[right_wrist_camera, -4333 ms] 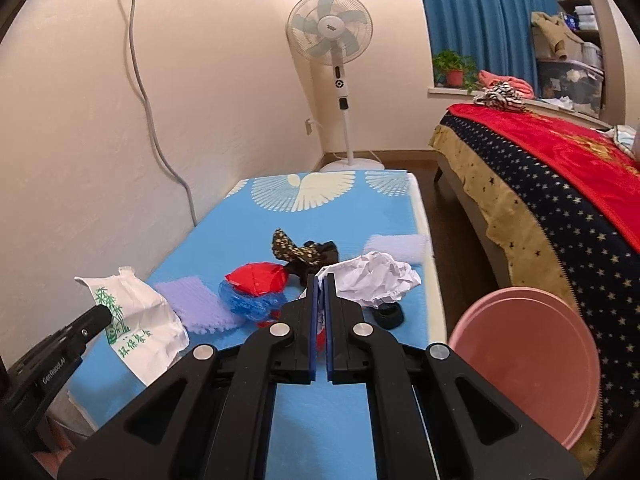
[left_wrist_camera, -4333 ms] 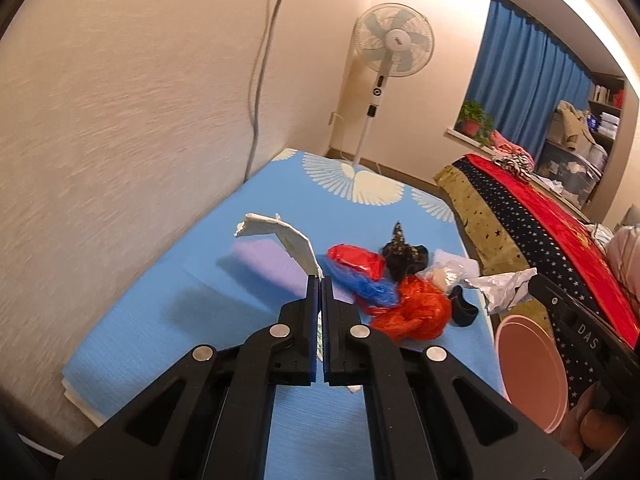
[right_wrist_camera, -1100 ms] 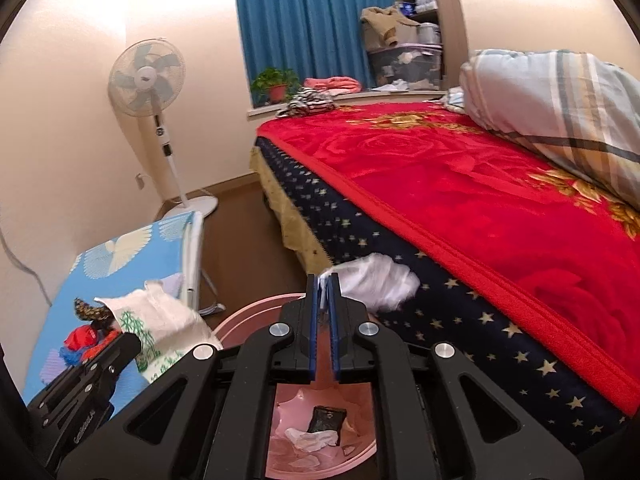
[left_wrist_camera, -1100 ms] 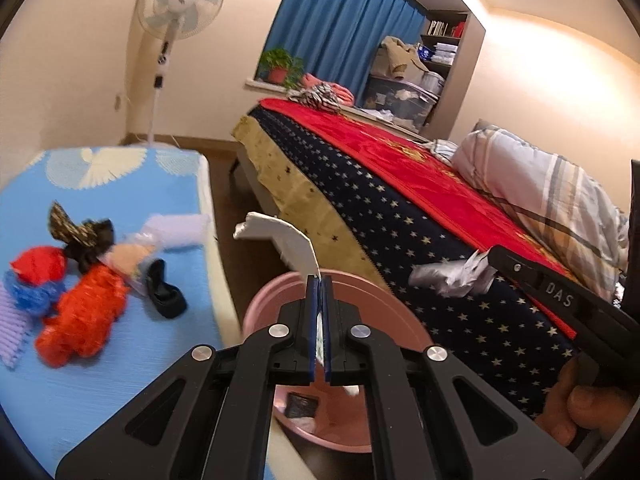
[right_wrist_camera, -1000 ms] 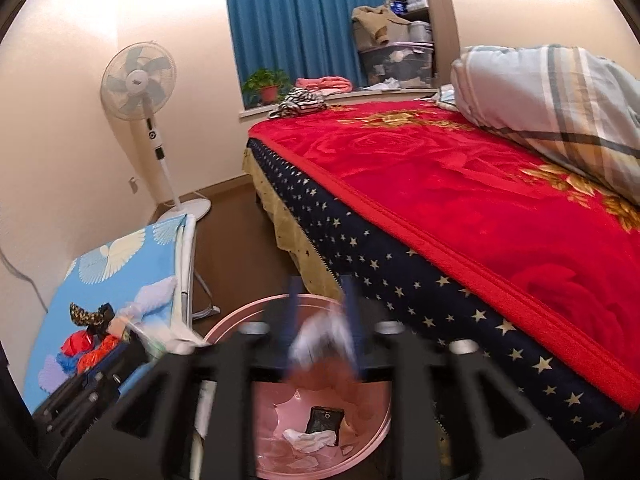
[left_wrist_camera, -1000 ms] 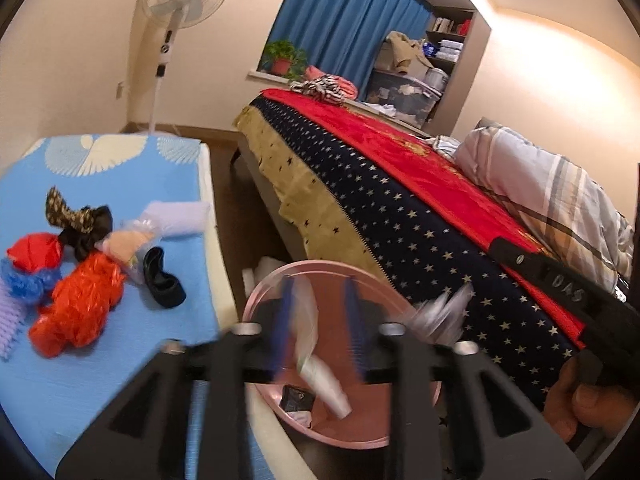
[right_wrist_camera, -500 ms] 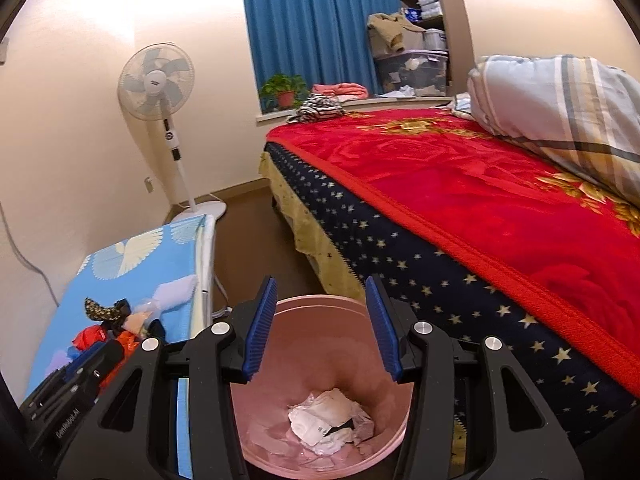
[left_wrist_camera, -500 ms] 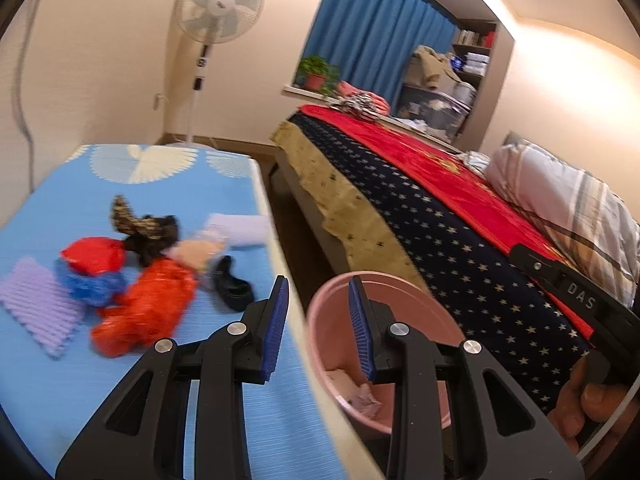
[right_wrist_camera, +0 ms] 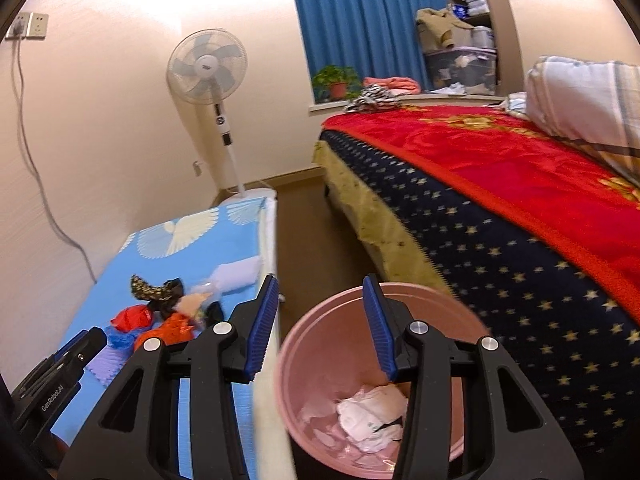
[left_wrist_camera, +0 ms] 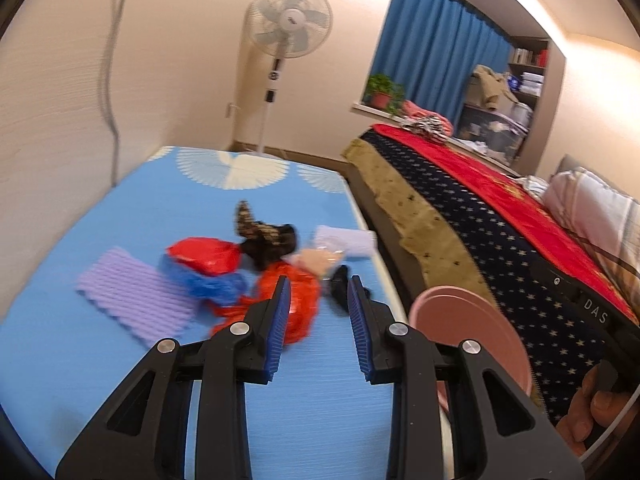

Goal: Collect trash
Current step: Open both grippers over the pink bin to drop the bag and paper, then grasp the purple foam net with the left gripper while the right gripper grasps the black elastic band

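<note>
My left gripper is open and empty above the blue mat, just short of a heap of trash: an orange-red bag, a red and blue bag, a purple foam sheet, a black and gold wrapper, a small black piece and a white foam piece. My right gripper is open and empty over the pink bin, which holds crumpled white paper. The bin stands just right of the mat.
A bed with a red and starry navy cover runs along the right of the bin. A standing fan is at the far end of the mat. A wall with a hanging cable borders the mat's left side.
Both grippers opened and dropped their white trash into the pink bin. The left gripper then swung left, back over the mat toward the trash heap.
</note>
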